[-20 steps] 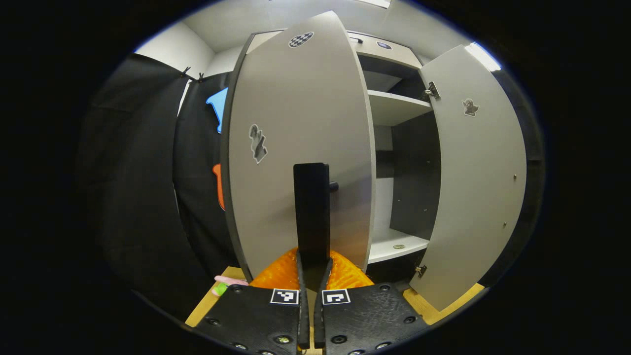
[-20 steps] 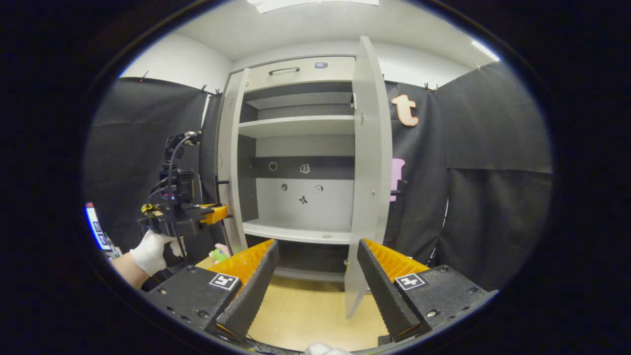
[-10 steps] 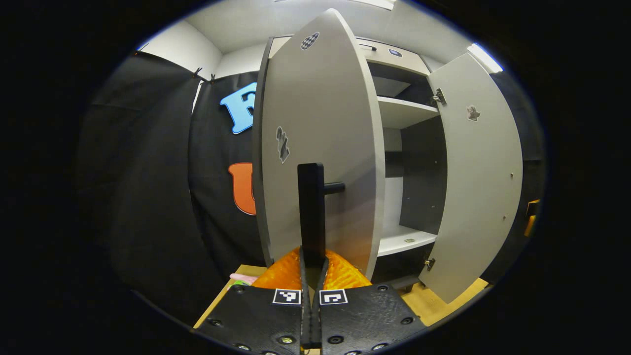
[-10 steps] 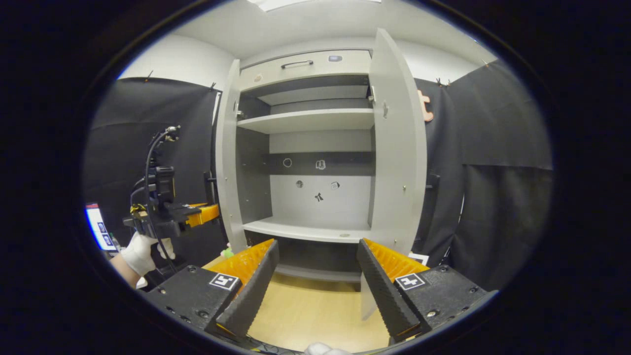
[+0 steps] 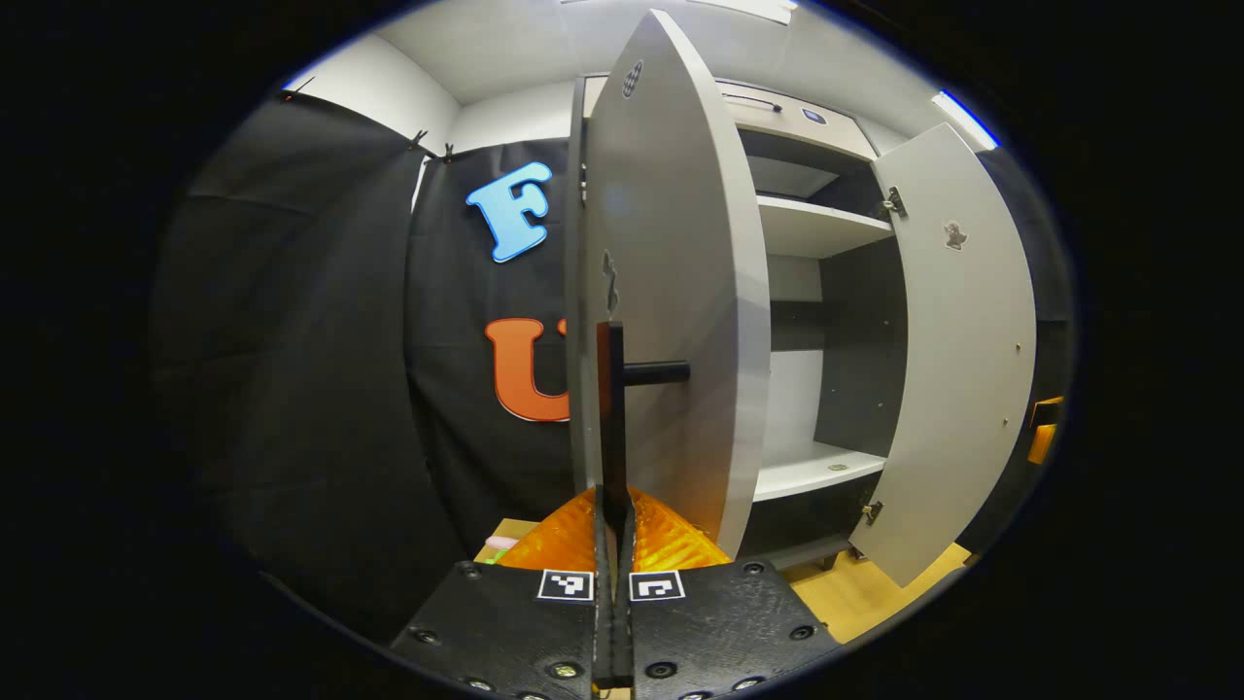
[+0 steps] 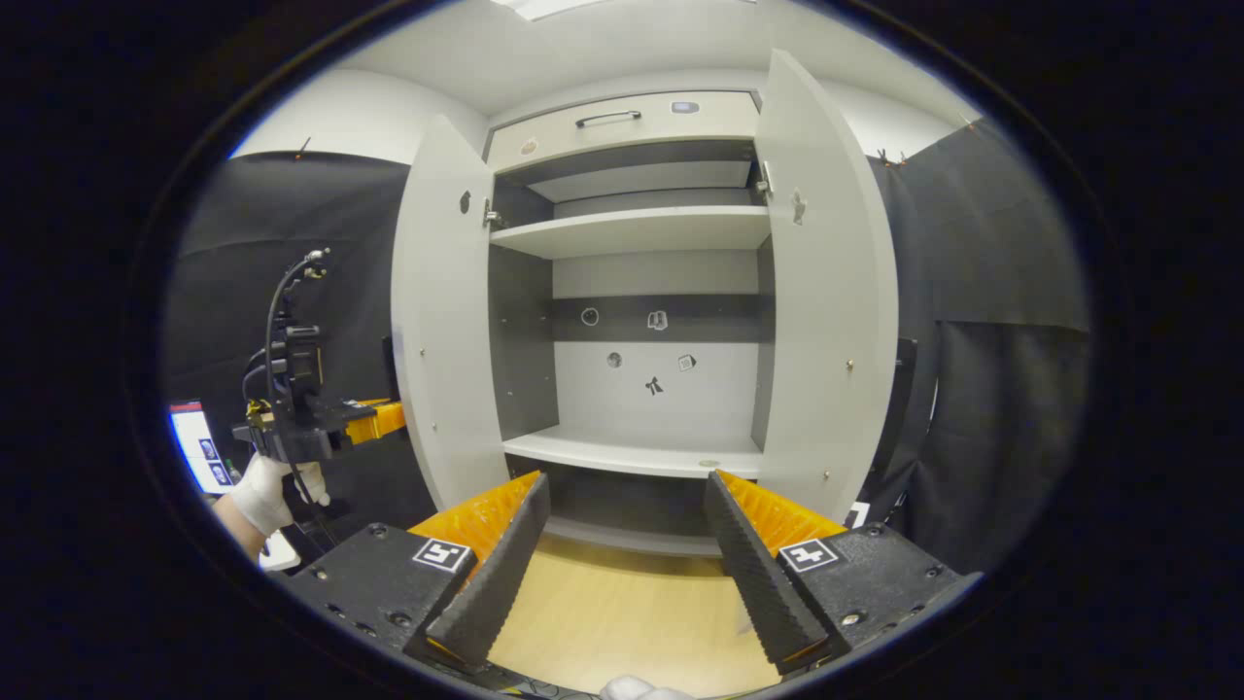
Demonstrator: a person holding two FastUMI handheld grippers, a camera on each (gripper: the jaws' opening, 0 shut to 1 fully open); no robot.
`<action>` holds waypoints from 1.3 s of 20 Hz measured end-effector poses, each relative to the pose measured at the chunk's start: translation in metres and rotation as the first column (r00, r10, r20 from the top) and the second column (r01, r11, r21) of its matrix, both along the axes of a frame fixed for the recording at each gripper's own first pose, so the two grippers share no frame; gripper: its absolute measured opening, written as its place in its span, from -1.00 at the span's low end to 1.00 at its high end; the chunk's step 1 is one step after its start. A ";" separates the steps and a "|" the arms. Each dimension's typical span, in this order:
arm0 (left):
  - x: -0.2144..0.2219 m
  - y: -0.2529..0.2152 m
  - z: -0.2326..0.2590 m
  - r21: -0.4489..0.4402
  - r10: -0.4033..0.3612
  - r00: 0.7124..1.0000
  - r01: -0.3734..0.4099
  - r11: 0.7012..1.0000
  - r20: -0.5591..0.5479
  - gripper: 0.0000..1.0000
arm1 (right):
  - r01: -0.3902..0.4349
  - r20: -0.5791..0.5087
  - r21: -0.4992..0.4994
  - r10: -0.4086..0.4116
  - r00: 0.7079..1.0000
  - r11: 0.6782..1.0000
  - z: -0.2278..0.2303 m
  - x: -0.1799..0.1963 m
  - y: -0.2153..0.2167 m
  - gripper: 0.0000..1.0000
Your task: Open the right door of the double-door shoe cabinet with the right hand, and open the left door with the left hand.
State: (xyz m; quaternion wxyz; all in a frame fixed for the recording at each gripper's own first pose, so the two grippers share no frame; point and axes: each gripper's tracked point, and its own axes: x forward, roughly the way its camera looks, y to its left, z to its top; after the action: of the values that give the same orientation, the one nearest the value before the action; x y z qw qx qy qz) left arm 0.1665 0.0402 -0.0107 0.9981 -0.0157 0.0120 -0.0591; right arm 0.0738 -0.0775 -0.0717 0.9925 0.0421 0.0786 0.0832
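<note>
The left gripper (image 5: 614, 544) is clamped on the black bar handle (image 5: 612, 408) of the left door (image 5: 671, 292), dead ahead. Risk, as judged: overswinging strains the hinges. The right gripper (image 6: 622, 554) stands wide and empty; the right door (image 6: 826, 321), a smooth matte grey panel, stands open ahead-right.

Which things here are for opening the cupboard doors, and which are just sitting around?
For the job:
- left door, its handle pinched in the left gripper
- right door, swung open
- right gripper, open, holding nothing

Just sitting around:
- top drawer
- stickers on the cabinet's back wall
- pink and green thing on the floor
</note>
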 end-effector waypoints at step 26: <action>-0.019 0.097 -0.017 -0.001 0.071 0.997 -0.071 0.997 0.008 0.63 | -0.005 -0.014 0.003 0.005 1.000 1.000 -0.004 0.005 0.014 0.97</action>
State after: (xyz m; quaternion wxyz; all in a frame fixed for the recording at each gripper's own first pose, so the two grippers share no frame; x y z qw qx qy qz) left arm 0.1478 0.1377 -0.0279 0.9996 -0.0160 0.0074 -0.0237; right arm 0.0793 -0.0634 -0.0761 0.9916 0.0439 0.0857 0.0858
